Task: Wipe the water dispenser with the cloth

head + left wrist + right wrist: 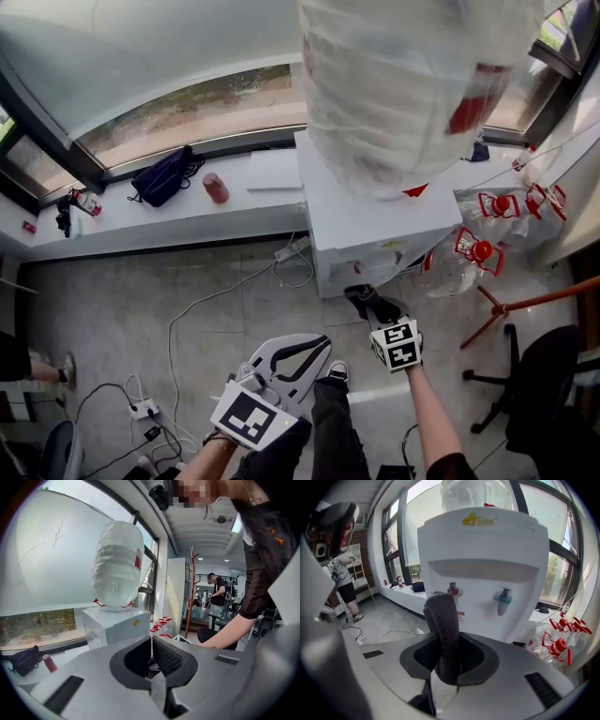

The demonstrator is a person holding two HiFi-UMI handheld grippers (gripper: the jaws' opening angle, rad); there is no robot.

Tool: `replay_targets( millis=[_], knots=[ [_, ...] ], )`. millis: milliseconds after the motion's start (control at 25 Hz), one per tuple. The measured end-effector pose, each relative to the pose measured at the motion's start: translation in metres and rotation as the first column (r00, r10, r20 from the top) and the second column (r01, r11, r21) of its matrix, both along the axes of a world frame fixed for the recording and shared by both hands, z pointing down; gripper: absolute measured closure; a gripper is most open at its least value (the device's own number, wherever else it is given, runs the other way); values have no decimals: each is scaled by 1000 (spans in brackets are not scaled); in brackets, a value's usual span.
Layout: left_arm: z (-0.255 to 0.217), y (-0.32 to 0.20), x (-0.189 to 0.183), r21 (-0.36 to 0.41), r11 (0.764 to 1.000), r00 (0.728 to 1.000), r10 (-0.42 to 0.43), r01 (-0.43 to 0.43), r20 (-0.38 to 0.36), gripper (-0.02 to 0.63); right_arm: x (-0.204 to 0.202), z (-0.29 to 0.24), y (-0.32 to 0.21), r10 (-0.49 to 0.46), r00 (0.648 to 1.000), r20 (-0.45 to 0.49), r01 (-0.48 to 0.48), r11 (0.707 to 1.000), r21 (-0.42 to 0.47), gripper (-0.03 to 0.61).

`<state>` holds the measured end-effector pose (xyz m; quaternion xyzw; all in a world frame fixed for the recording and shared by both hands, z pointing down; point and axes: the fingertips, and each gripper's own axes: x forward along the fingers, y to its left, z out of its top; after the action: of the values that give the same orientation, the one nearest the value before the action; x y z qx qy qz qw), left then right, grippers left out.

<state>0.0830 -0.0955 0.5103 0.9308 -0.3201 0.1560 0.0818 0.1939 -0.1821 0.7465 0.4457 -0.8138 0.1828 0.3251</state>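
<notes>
The white water dispenser (375, 225) stands against the windowsill with a big plastic-wrapped bottle (403, 84) on top. My right gripper (375, 307) is low in front of it, shut on a dark grey cloth (364, 298). In the right gripper view the cloth (443, 630) sticks up from between the jaws, close to the dispenser front (487, 569) and overlapping the area beside the red tap (452, 591); the blue tap (503, 597) is to its right. My left gripper (314, 349) hangs further back, left of the dispenser, shut with nothing in it (151, 656).
On the windowsill lie a black bag (161, 176) and a red cup (216, 187). Empty red-capped bottles (478, 248) pile up right of the dispenser. A wooden stand leg (525, 305), an office chair (534, 375) and floor cables with a power strip (145, 408) are nearby. A person (344, 581) stands far left.
</notes>
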Motion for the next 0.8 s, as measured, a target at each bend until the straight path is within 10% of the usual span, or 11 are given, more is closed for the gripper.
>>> replay_targets(
  millis=[400, 800],
  knots=[
    [76, -14, -8, -25, 999, 999, -20, 21, 37, 592, -53, 85, -68, -26, 1000, -5, 26, 999, 20, 474],
    [93, -31, 18, -33, 999, 1000, 7, -6, 30, 592, 90, 105, -109, 253, 963, -93, -252, 968, 15, 474]
  ],
)
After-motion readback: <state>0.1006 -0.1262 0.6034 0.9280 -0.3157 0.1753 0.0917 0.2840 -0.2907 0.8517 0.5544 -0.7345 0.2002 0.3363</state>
